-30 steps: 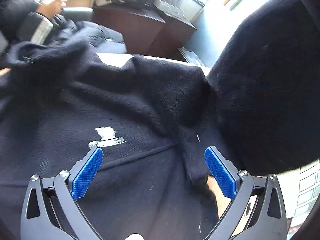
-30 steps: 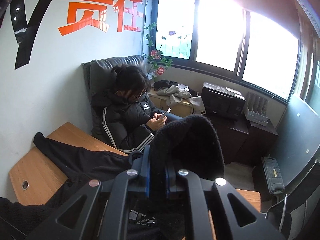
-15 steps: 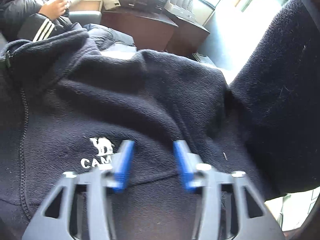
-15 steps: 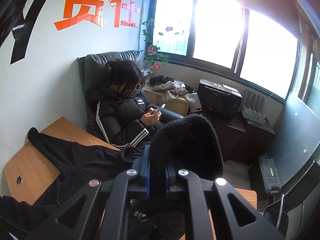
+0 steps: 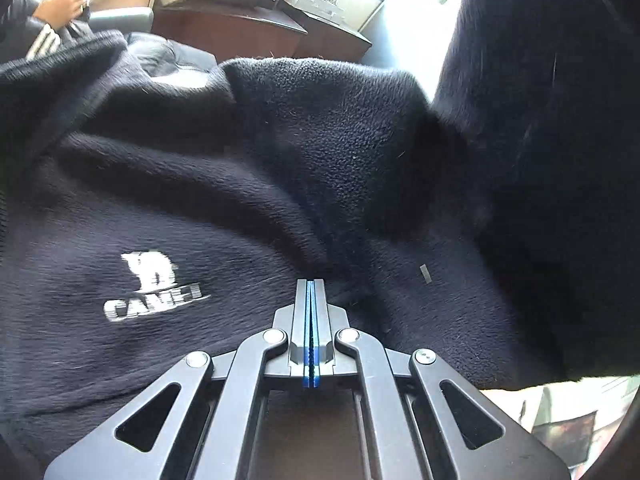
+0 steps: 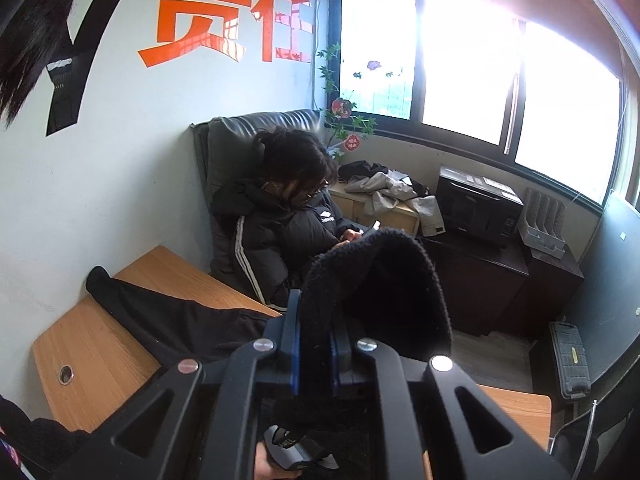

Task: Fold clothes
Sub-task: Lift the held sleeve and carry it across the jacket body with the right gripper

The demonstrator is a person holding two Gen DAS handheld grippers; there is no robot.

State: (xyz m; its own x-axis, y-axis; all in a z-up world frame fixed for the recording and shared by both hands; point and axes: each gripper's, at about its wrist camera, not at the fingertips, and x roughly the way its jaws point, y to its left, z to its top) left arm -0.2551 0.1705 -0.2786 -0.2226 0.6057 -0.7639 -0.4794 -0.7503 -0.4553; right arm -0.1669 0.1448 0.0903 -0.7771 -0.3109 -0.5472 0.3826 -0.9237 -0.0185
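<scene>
The fleece (image 5: 280, 184) fills nearly the whole left wrist view, so the surface under it is hidden there, and its edges are cut off by the frame on the left and below. The left gripper (image 5: 311, 286) is seen clenched, its blue pads pressed flat together with the tips at a pinched fold of the fleece; whether cloth is caught between the tips cannot be told. A raised fold at the right is blurred and dark.

In the right wrist view the right gripper (image 6: 314, 312) is closed on a fold of the fleece (image 6: 376, 280), which is lifted above the desk (image 6: 92, 344) and hides the room behind it. A black garment (image 6: 168, 316) is laid across the desk, its near end covered by the gripper. A seated person (image 6: 280, 236) is partly hidden by the lifted fold.

A white animal logo (image 5: 150, 272) is printed on the fleece, with letters beneath that are smeared but read roughly as "CAMEL". Large orange characters (image 6: 228, 16) are painted on the wall, cut off at the top; "任务" is written small beside them. A small white mark on the person's jacket is too small to be read.
</scene>
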